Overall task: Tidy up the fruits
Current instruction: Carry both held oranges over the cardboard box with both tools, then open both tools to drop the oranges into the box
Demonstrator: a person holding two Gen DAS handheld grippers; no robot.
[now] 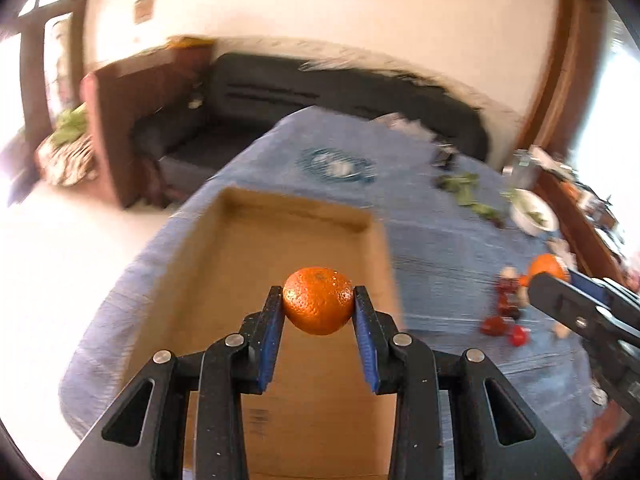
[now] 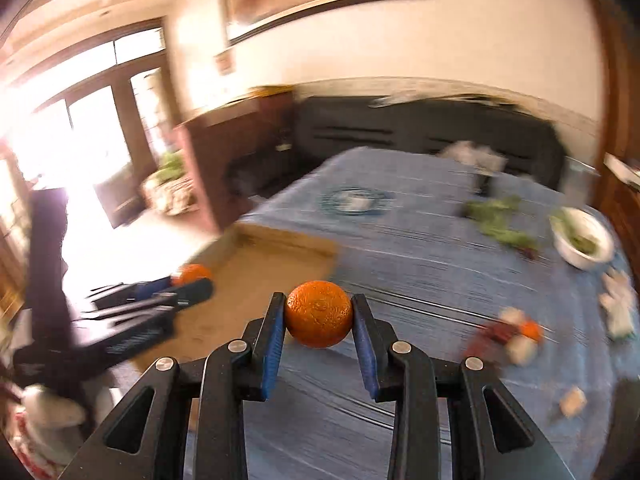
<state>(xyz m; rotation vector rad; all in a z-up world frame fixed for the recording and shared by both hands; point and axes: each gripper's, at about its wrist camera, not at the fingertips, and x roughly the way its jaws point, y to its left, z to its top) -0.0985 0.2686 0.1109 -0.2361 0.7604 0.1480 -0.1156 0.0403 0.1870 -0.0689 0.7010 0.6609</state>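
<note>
Oranges: my left hand-held gripper clamps one round orange fruit above the open cardboard box, ready to drop. My right hand-held gripper clamps another orange over the blue-clothed surface at centre frame, queued for the box.

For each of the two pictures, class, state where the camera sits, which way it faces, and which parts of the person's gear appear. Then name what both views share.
Left wrist view: on the left gripper, looking forward and down at its orange above the cardboard box; the right gripper shows at the right edge.
Right wrist view: on the right gripper, looking down over its orange and the blue cloth; the left gripper shows at left.
Shared: box, cloth, white bowl, dark sofa.
</note>
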